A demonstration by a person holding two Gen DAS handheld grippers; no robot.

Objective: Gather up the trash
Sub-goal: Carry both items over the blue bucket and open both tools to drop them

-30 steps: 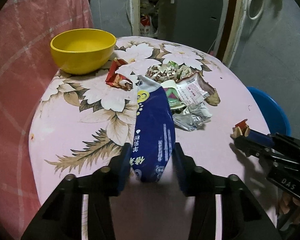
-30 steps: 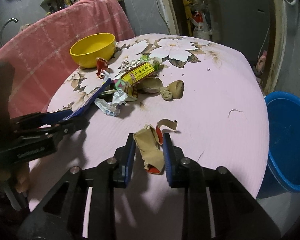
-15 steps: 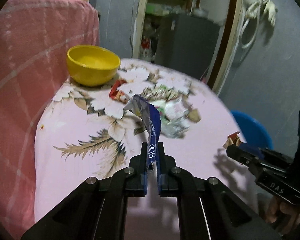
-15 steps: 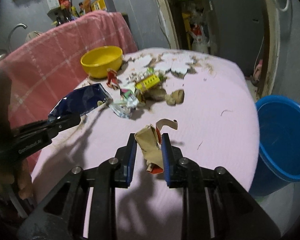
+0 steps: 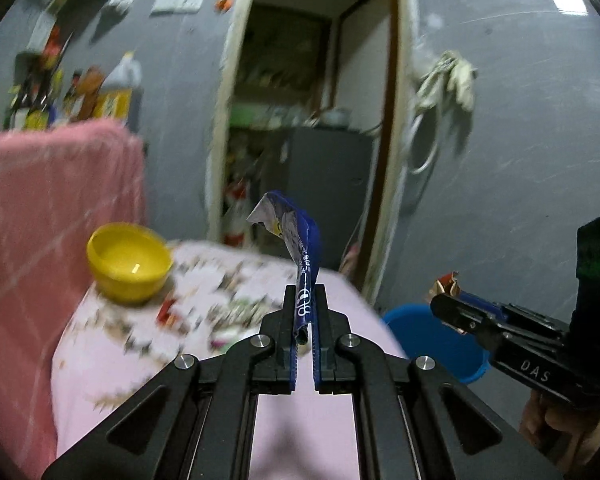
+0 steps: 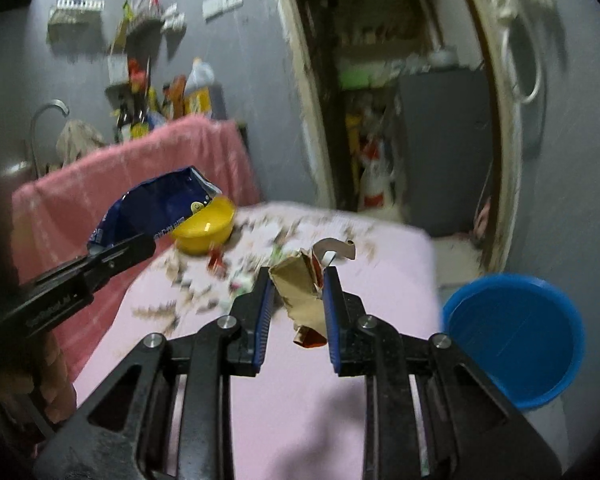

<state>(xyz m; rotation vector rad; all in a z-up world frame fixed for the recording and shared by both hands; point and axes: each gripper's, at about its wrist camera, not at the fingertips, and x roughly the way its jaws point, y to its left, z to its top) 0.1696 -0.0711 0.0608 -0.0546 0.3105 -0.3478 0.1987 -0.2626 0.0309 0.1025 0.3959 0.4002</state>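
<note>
My left gripper [image 5: 305, 296] is shut on a blue snack wrapper [image 5: 300, 240] and holds it high above the table; the wrapper also shows in the right wrist view [image 6: 160, 204]. My right gripper [image 6: 298, 280] is shut on a crumpled brown paper wrapper [image 6: 300, 296] with a red inside, also raised; it also shows in the left wrist view [image 5: 446, 284]. More trash [image 6: 236, 272] lies blurred on the pink floral table [image 6: 380, 272]. A blue bucket [image 6: 512, 336] stands at the table's right.
A yellow bowl [image 5: 128, 260] sits at the table's far left, beside a pink cloth-covered chair back [image 5: 48, 200]. A doorway with a grey cabinet [image 5: 324, 184] is behind the table. The grey wall [image 5: 520, 160] is on the right.
Both grippers have lifted well above the table with their wrappers. The left gripper closed fully on the blue wrapper during the last second. The views now tilt up toward the doorway.
</note>
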